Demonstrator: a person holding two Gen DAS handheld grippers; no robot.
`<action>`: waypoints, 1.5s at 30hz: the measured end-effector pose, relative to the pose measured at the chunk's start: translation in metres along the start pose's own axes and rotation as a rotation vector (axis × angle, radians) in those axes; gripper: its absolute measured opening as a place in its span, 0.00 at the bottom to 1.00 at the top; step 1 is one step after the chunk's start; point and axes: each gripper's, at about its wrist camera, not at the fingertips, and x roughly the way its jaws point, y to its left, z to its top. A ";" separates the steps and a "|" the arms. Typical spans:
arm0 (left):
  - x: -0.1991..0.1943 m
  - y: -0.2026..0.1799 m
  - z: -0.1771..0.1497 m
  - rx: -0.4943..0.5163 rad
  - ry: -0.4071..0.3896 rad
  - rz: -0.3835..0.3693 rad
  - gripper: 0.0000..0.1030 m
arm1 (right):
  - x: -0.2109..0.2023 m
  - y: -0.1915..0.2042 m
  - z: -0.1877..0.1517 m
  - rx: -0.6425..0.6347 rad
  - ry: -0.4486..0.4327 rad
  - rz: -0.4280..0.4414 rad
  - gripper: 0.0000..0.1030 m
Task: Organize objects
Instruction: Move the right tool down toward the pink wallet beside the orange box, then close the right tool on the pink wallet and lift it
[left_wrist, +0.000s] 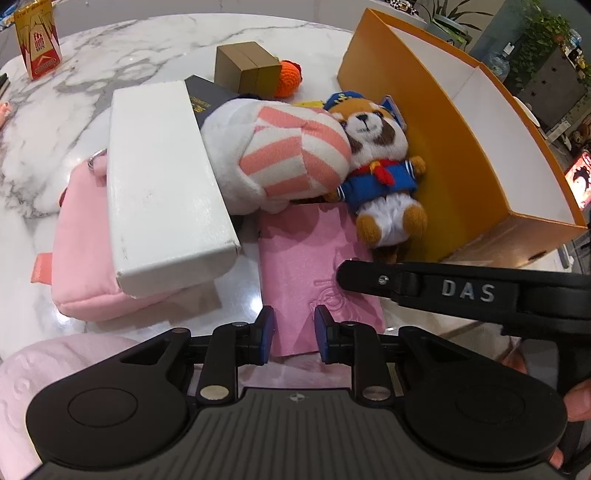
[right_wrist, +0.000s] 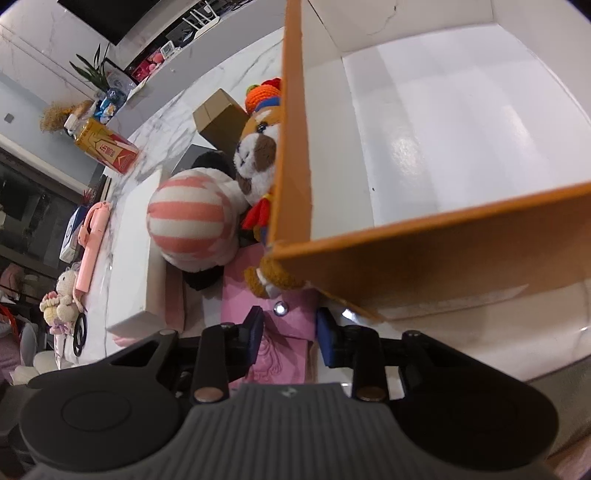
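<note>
A pink cloth (left_wrist: 317, 254) lies flat on the marble table (left_wrist: 110, 51). My left gripper (left_wrist: 293, 334) is open with its fingers on either side of the cloth's near edge. My right gripper (right_wrist: 290, 332) is open over the same pink cloth (right_wrist: 280, 354), beside the corner of the orange box (right_wrist: 443, 251). A sailor bear plush (left_wrist: 380, 177) lies against the orange box (left_wrist: 443, 155). A pink-and-white striped plush (left_wrist: 280, 155) rests next to a long white box (left_wrist: 162, 184), which lies on a pink pouch (left_wrist: 81, 266).
A small brown box (left_wrist: 247, 66) and an orange knitted toy (left_wrist: 290, 77) sit behind the pile. A red-and-gold carton (left_wrist: 37, 40) stands at the far left. The orange box's white inside (right_wrist: 461, 129) is bare. A pink tool (right_wrist: 90, 243) and knitted doll (right_wrist: 61, 295) lie left.
</note>
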 end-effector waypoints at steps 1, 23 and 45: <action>-0.003 -0.001 -0.001 0.007 -0.006 -0.008 0.14 | -0.003 0.001 -0.001 -0.012 -0.005 -0.007 0.21; -0.023 -0.013 -0.013 0.040 -0.054 0.055 0.18 | -0.029 -0.010 -0.029 0.022 -0.009 0.007 0.30; -0.008 -0.012 -0.035 0.029 0.015 -0.069 0.24 | -0.027 -0.030 -0.038 0.145 0.074 0.034 0.10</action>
